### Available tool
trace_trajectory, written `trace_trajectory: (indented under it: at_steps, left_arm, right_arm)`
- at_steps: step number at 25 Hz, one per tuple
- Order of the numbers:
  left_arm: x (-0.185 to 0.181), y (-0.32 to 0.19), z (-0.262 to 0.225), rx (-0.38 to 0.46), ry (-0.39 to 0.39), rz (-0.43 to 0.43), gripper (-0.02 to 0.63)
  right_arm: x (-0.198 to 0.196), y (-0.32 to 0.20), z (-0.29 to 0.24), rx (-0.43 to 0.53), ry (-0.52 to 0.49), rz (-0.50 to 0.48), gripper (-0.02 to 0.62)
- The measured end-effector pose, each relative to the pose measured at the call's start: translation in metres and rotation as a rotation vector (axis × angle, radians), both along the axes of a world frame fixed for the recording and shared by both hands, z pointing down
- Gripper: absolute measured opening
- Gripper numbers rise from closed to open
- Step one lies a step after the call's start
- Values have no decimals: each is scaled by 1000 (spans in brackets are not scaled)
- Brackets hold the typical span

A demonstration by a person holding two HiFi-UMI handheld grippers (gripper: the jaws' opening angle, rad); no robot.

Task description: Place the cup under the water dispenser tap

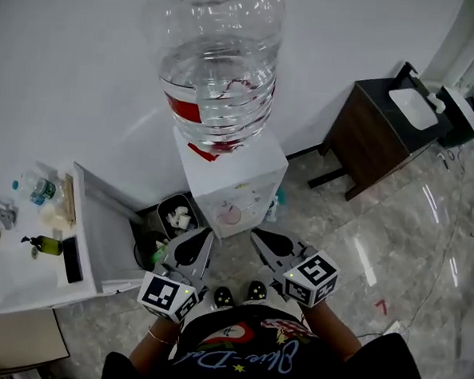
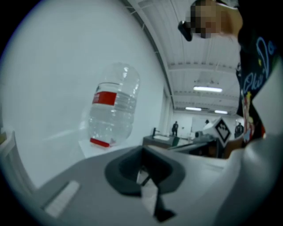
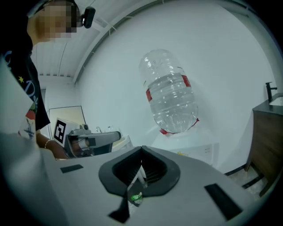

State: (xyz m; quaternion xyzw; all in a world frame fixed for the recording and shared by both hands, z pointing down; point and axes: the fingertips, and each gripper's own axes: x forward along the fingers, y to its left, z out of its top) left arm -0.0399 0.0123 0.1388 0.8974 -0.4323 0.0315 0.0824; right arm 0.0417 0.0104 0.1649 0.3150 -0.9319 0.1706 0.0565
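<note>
The white water dispenser (image 1: 236, 183) stands against the wall with a large clear bottle (image 1: 220, 71) upside down on top. The bottle also shows in the left gripper view (image 2: 112, 112) and in the right gripper view (image 3: 171, 93). My left gripper (image 1: 202, 237) and right gripper (image 1: 258, 238) are held side by side close to my chest, pointing at the dispenser's front. Both have their jaws together with nothing between them (image 2: 143, 176) (image 3: 137, 176). I cannot pick out a cup for certain, and the tap is too small to make out.
A dark bin (image 1: 175, 217) holding small white things stands just left of the dispenser. Further left, a white table (image 1: 24, 272) carries bottles and small items. At the right, a dark wooden cabinet (image 1: 368, 137) with a basin stands on the glossy floor.
</note>
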Motion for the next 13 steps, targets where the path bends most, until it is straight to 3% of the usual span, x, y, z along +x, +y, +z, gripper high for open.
trace_trajectory:
  at_steps: [4, 8, 13]
  left_arm:
    - [11, 0, -16, 52, -33, 27, 0]
    - [17, 1, -27, 76, -6, 51, 0]
    - [20, 6, -22, 80, -26, 67, 0]
  right_arm:
    - [-12, 24, -45, 85, -155, -103, 14]
    - [-9, 27, -48, 124, -104, -113, 14]
    - [-10, 30, -57, 112, -168, -94, 14]
